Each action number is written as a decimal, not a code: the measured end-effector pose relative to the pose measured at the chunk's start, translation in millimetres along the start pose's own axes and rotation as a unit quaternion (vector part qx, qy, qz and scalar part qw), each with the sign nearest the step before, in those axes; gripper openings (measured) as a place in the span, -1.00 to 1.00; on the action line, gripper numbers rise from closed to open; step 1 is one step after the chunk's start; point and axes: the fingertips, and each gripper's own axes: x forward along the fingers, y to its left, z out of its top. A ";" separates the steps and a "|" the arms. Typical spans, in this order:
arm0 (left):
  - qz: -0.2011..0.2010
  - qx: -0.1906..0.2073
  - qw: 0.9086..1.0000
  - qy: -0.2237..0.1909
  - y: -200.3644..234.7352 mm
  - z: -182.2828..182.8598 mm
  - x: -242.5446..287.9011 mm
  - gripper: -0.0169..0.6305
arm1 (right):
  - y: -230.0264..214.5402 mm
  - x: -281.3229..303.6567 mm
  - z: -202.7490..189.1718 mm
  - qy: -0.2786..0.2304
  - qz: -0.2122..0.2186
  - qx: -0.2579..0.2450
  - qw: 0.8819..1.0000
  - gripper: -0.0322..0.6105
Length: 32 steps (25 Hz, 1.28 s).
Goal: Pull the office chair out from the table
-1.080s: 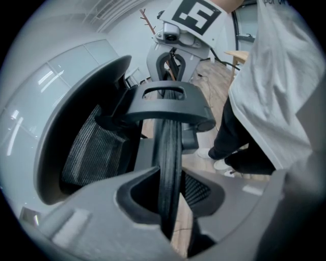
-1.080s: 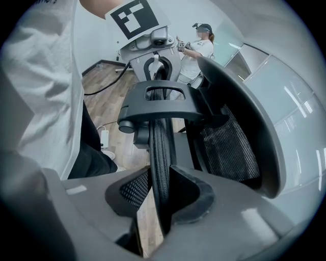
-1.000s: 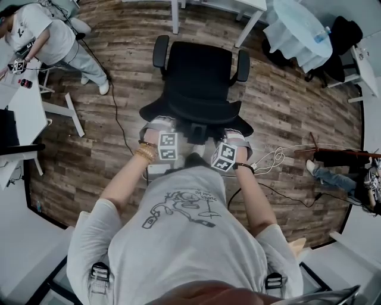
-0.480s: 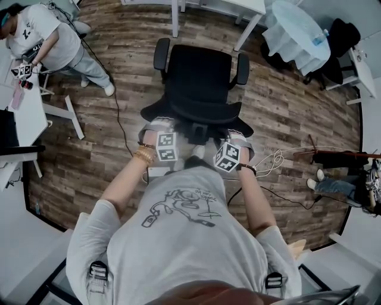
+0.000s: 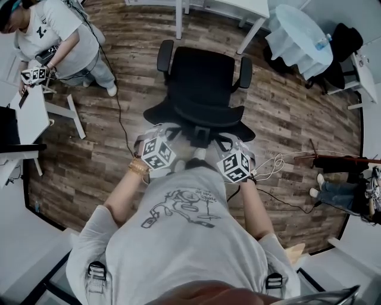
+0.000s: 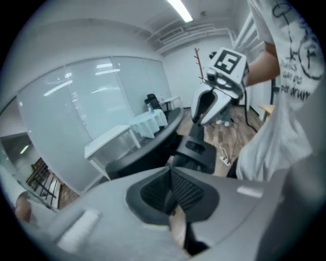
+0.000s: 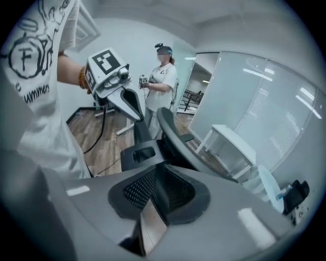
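Note:
The black office chair (image 5: 199, 83) stands on the wood floor, apart from the white table (image 5: 229, 6) beyond it, with its backrest towards me. My left gripper (image 5: 162, 138) hovers just off the backrest's left end and my right gripper (image 5: 229, 148) off its right end; neither touches the chair. In the left gripper view the jaws (image 6: 170, 189) have just been closing and are shut with nothing between them; the backrest (image 6: 147, 153) curves past beyond. In the right gripper view the jaws (image 7: 157, 189) have just been closing too, and a slim empty gap remains between the pads.
A person (image 5: 56, 36) stands at the upper left beside a white desk (image 5: 30, 113). A cloth-covered round table (image 5: 297, 30) is at the upper right. Cables (image 5: 271, 161) lie on the floor at my right, and someone's legs (image 5: 339, 190) reach in from the right edge.
Both grippers have lifted away from the backrest towards the camera, rolled and spread slightly apart. The chair stays where it was. The person at the upper left has shifted.

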 end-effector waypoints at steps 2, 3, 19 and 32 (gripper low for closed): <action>0.022 -0.039 0.998 -0.047 12.9 22.2 -16.6 -0.93 | -6.0 -14.4 23.9 -0.044 -0.010 0.037 0.998 -0.77; 0.027 -0.061 0.995 -0.073 18.2 34.0 -26.0 -0.93 | -8.9 -22.9 37.6 -0.069 -0.014 0.057 0.996 -0.79; 0.036 -0.234 0.904 -0.356 39.3 180.4 -183.2 -0.93 | -13.3 -157.8 203.0 -0.345 -0.015 0.175 0.922 -0.88; 0.042 -0.237 0.897 -0.369 28.9 186.4 -186.7 -0.93 | -3.3 -167.6 214.0 -0.357 -0.022 0.170 0.918 -0.88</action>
